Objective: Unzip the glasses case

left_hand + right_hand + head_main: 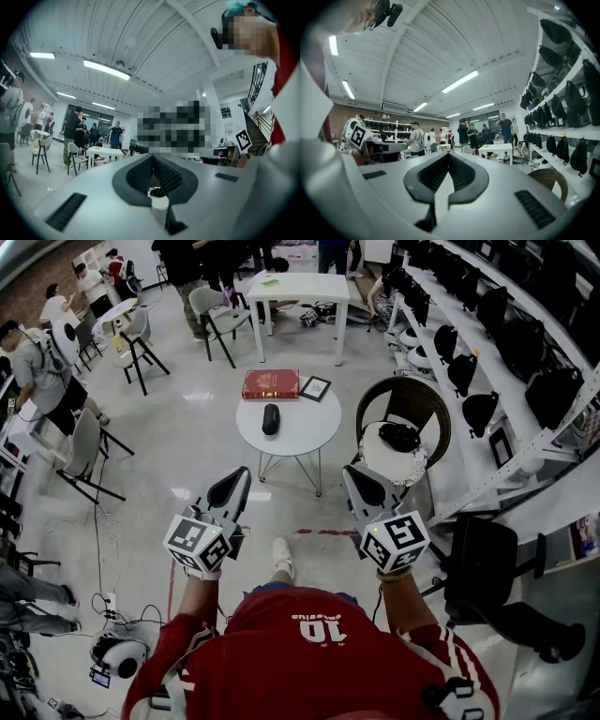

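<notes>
Evidently unstarted: left tongs [231, 491] and right tongs [363, 489] closed, empty; glasses case [271, 418] lies ahead on the bench [302, 432]; approach it.

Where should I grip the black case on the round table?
Probably pinch the glasses case across its narrow width from above: it lies flat on the round table, long axis pointing away. Its zipper pull is too small to see.

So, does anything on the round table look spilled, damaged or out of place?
Nothing stands out. The black glasses case lies flat near the middle of the round table; the red box and small picture frame sit tidy at its far edge. No spill is visible.
</notes>
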The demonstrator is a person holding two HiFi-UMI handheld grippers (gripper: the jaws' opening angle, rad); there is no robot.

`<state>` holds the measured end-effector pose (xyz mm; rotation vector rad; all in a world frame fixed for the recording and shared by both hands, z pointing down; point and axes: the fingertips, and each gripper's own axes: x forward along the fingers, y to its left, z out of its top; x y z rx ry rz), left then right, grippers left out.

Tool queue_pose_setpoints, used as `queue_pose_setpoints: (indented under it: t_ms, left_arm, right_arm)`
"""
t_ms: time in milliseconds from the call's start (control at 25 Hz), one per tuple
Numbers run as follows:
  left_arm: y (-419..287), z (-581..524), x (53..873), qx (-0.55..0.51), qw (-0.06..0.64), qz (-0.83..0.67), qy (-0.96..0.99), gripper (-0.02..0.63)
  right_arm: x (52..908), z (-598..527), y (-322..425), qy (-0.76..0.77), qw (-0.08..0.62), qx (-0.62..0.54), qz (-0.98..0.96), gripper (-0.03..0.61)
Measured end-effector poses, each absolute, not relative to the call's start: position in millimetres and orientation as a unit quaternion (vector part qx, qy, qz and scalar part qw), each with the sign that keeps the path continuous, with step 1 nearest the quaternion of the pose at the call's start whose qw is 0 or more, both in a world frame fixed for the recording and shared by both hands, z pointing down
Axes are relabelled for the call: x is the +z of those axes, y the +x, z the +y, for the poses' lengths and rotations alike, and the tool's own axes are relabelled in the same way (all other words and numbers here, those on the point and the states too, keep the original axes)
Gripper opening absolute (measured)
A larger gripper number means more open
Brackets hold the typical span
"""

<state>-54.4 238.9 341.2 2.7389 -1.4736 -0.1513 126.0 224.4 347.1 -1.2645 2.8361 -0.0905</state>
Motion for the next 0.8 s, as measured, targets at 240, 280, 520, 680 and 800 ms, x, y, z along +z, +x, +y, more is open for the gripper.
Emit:
queue_pose_setpoints:
  t_ms: [240,280,520,680,800]
  left_arm:
    - [-52.9,244.6,338.9,-0.050,0.019,-0.469,0.881,0.002]
    - [-53.7,245.4,339.0,-0.051,0.020,-0.469,0.882,0.002]
    - [-55.1,247.0,340.5,-0.052,0.018,-0.472,0.880,0.002]
    - [-53.1,248.7,342.9,-0.051,0.022,-0.471,0.880,0.002]
    - [-48.7,249.2,343.1,-0.049,0.024,-0.468,0.882,0.002]
  right_arm:
    - [343.0,223.8,132.9,-0.414,0.019,-0.031,0.910,0.015]
    - [342.7,223.8,133.1,-0.414,0.019,-0.029,0.909,0.015]
    - [343.0,224.9,134.3,-0.414,0.017,-0.026,0.910,0.015]
    - [342.8,227.6,135.9,-0.414,0.019,-0.024,0.910,0.015]
    - [341.6,229.2,140.1,-0.416,0.020,-0.025,0.909,0.015]
